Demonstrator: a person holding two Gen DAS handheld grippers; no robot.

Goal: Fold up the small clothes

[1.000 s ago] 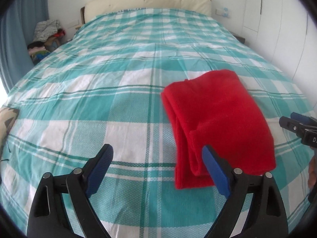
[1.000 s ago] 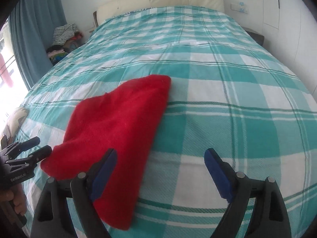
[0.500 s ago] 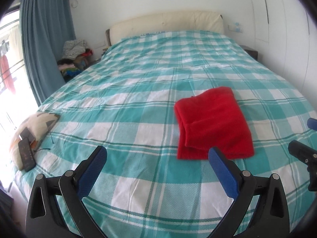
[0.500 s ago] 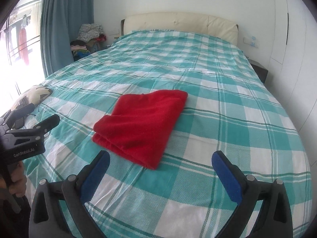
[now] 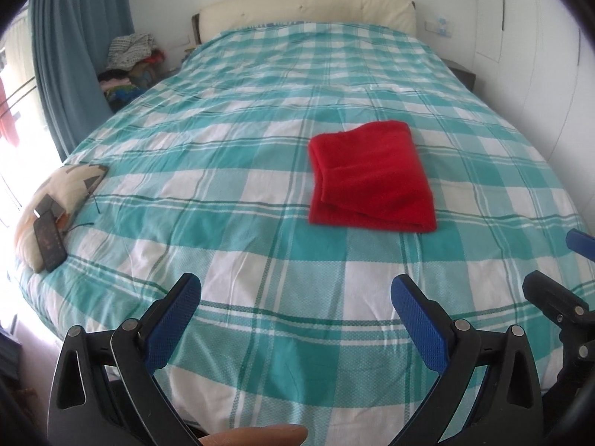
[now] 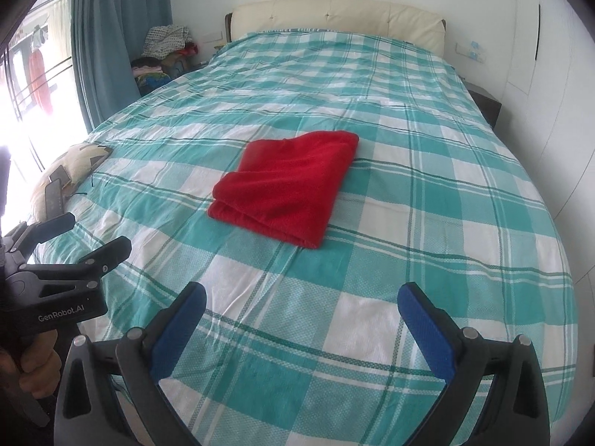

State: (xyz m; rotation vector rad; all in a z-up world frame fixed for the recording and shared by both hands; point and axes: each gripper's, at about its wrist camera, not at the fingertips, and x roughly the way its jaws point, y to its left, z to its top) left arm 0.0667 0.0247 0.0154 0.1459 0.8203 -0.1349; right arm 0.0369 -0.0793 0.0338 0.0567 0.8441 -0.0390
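Red garment [image 5: 372, 174], folded into a flat rectangle with layered edges showing, lies on the bed [image 5: 241, 171], well ahead of both sets of jaws and touched by neither. From the left gripper [image 5: 295, 312] it sits ahead and slightly right; from the right gripper [image 6: 301, 319] ahead and slightly left. Bed cover is teal-and-white plaid.

Left gripper: jaws spread wide, nothing between the blue pads, only bedspread under them. Right gripper: jaws spread wide too, empty.

Readable writing: "GenRobot.AI" in white on the black body of the left gripper, seen at the left edge of the right wrist view; a hand [image 6: 33, 371] grips its handle there. A fingertip [image 5: 256, 435] shows at the bottom edge of the left wrist view.

Far left of the jaws, on the bed edge: patterned cushion [image 5: 59, 193] with a dark phone [image 5: 48, 239] lying on it. Far ahead-left, beside the cream headboard [image 5: 308, 9]: clothes pile [image 5: 130, 59], next to a blue curtain [image 5: 74, 52]. No containers visible.
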